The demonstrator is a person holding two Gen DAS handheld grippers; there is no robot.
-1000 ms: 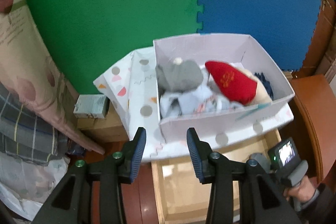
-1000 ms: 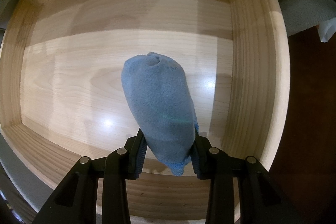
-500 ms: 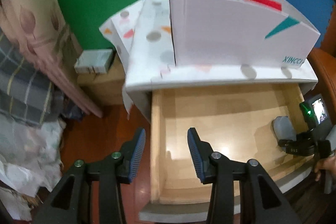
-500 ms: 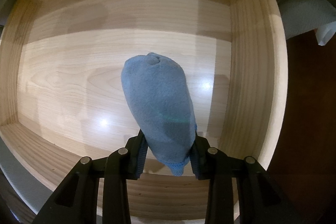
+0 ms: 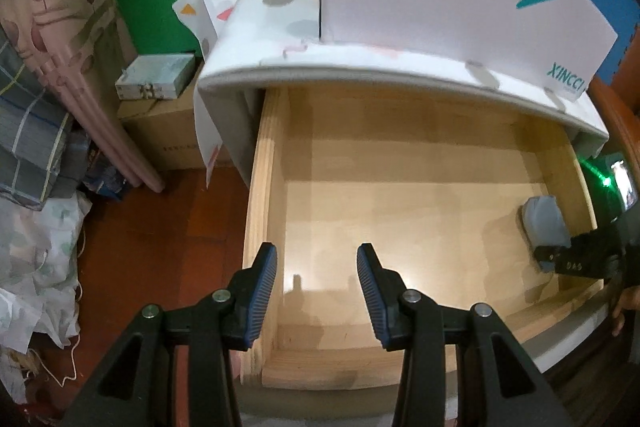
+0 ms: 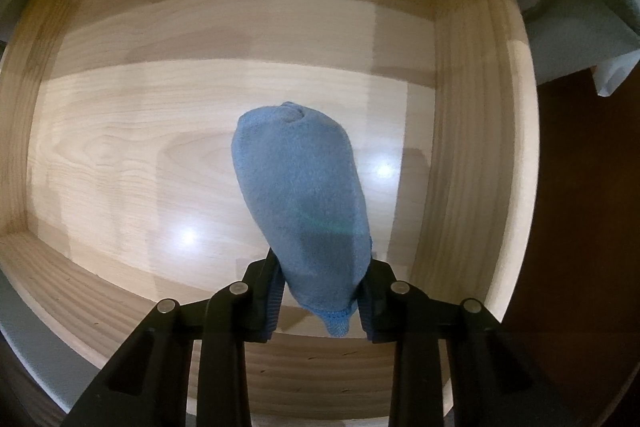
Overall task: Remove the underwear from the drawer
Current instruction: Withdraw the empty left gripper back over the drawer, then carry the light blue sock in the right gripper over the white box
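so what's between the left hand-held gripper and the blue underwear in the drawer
Only bare wooden drawer floor, per the left wrist view: the left hand-held gripper hangs open, and the underwear sits far right, clamped by the right hand-held gripper.

Left gripper (image 5: 317, 291) lowered over open drawer (image 5: 256, 195) (box contents now hidden)

The left gripper (image 5: 317, 289) is matt black plastic, with two angular arms, triangular cut-outs near their bases and round silver screw heads at the pivots; its jaws carry ribbed blue pads along their inner faces. The right gripper (image 6: 320, 297) is the same build, black with silver screws and blue ribbed pads. Seen from the left wrist, its black body shows a row of small screws, a green light and a little lit screen, and the hand (image 5: 624, 301) at its grip comes out of a dark sleeve.
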